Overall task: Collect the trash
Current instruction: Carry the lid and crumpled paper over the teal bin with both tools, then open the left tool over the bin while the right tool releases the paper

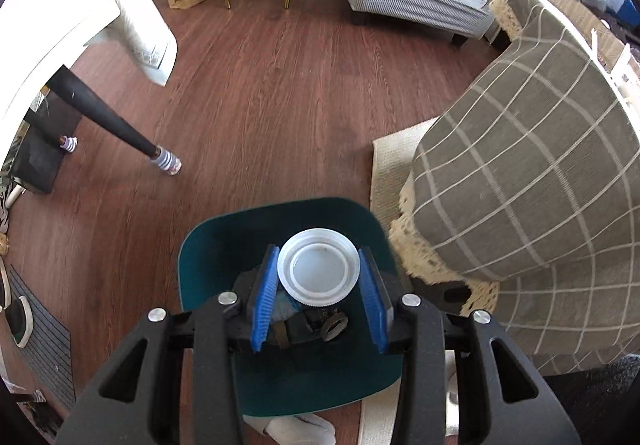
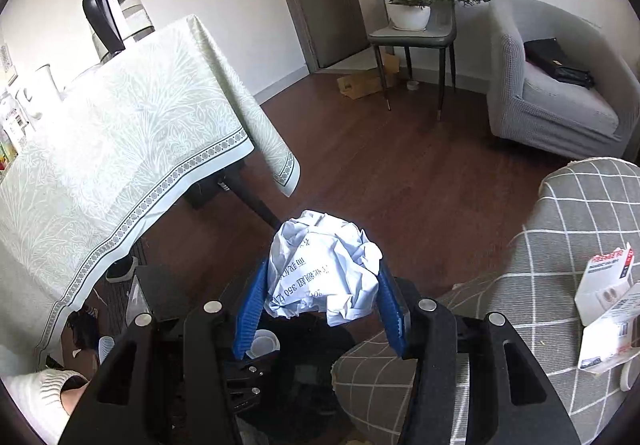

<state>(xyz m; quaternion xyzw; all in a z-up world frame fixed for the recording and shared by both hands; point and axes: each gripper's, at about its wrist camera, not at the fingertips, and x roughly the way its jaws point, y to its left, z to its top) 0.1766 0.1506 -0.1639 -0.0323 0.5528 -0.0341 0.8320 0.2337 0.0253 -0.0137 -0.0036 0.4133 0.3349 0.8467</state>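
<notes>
My left gripper [image 1: 320, 251] is shut on a round white plastic lid [image 1: 318, 273], its blue pads [image 1: 266, 285] pressing both sides of the rim. It hangs directly over a dark teal bin [image 1: 208, 245] on the wooden floor, with dark scraps [image 1: 324, 325] lying inside. My right gripper [image 2: 323, 267] is shut on a crumpled ball of white printed paper [image 2: 320, 257], held above the floor between the table and the sofa. Below it the white lid [image 2: 262, 343] shows again over a dark opening.
A sofa arm with a grey checked cover [image 1: 520, 185] stands right of the bin on a cream rug [image 1: 386, 165]. The table with a pale tablecloth [image 2: 120, 145] and its black leg [image 1: 100, 113] are left. White packaging [image 2: 608, 305] lies on the sofa; a grey armchair [image 2: 560, 97] stands behind.
</notes>
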